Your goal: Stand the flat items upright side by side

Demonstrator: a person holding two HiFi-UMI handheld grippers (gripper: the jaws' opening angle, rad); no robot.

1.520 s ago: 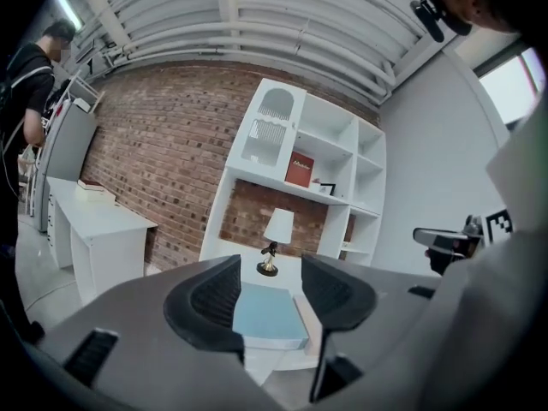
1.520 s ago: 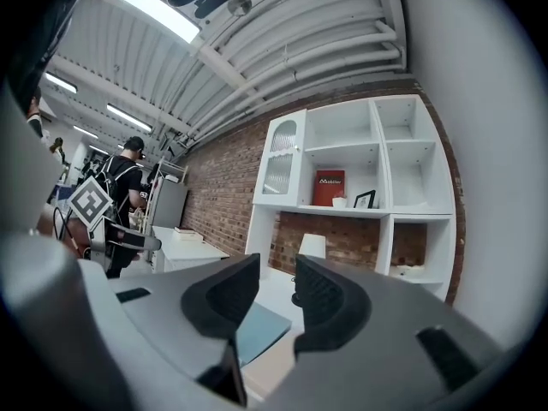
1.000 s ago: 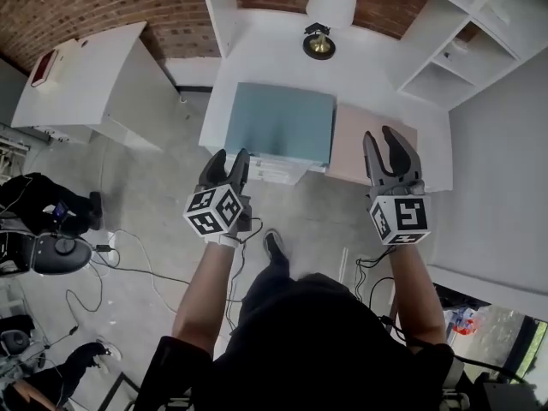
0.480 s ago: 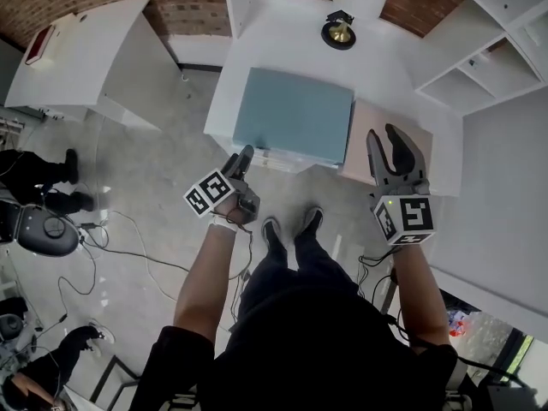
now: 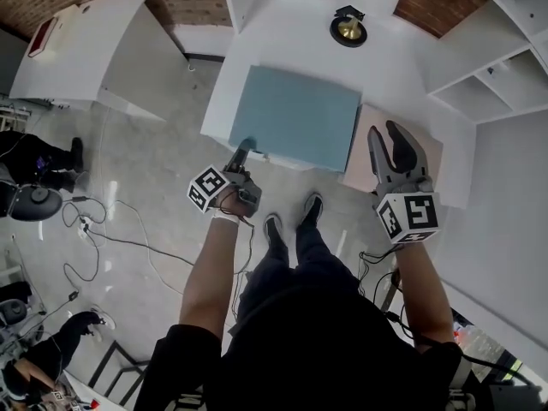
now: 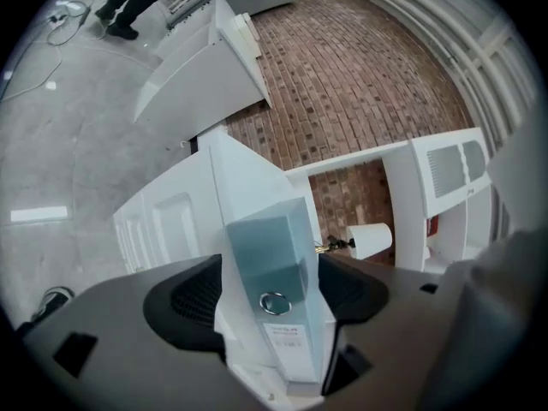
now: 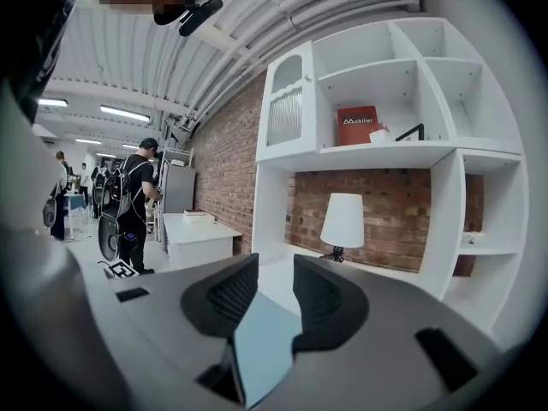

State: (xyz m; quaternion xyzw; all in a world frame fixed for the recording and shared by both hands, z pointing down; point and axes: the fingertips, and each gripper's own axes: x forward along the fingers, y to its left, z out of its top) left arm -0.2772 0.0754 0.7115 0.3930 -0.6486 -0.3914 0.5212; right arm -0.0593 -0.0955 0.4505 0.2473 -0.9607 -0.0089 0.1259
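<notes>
A blue-grey binder (image 5: 295,125) lies flat on the white table (image 5: 282,45), and a pink flat item (image 5: 366,157) lies beside it on the right. My left gripper (image 5: 243,151), turned on its side, is at the binder's near left corner. In the left gripper view the binder's spine (image 6: 278,306), with its ring hole and label, stands between the jaws of the left gripper (image 6: 270,294), which are opening. My right gripper (image 5: 383,130) hovers over the pink item with a narrow gap between its fingers and nothing gripped; in the right gripper view (image 7: 276,285) blue binder surface shows through that gap.
A lamp (image 5: 348,28) stands at the back of the table, with white shelving (image 5: 479,84) to the right. A second white desk (image 5: 86,50) is off to the left. Cables (image 5: 86,229) run over the floor, and the person's feet (image 5: 291,221) are just before the table.
My left gripper has rolled onto its side, moved forward to the binder's near left corner, and its jaws have spread. The right gripper has hardly moved.
</notes>
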